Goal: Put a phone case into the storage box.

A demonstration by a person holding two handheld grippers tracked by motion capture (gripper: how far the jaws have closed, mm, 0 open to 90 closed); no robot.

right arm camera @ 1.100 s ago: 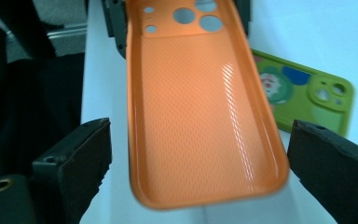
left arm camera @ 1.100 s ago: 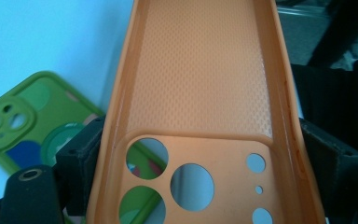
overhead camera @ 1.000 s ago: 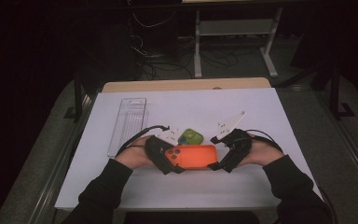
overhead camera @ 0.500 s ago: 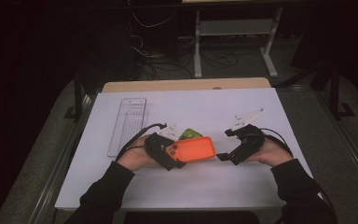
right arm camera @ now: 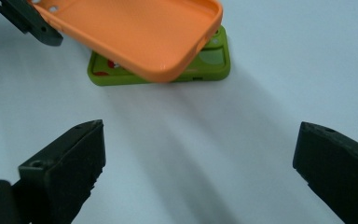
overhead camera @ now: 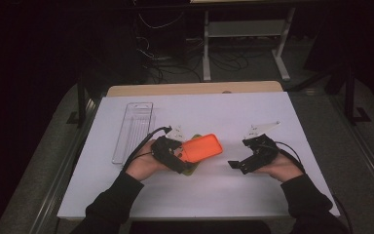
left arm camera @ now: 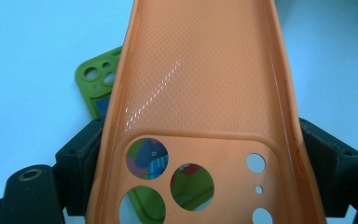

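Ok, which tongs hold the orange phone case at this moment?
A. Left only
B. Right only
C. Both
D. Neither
A: the left tongs clamp the orange phone case at its camera-hole end, while the right tongs stand open and apart from it over bare table.

Orange case (left arm camera: 200, 93) looks like glossy, dimpled rubbery plastic; green case (right arm camera: 214, 63) smooth plastic.

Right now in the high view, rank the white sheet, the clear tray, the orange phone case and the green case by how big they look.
1. white sheet
2. clear tray
3. orange phone case
4. green case: mostly hidden beneath the orange one, so its rank is unsure.
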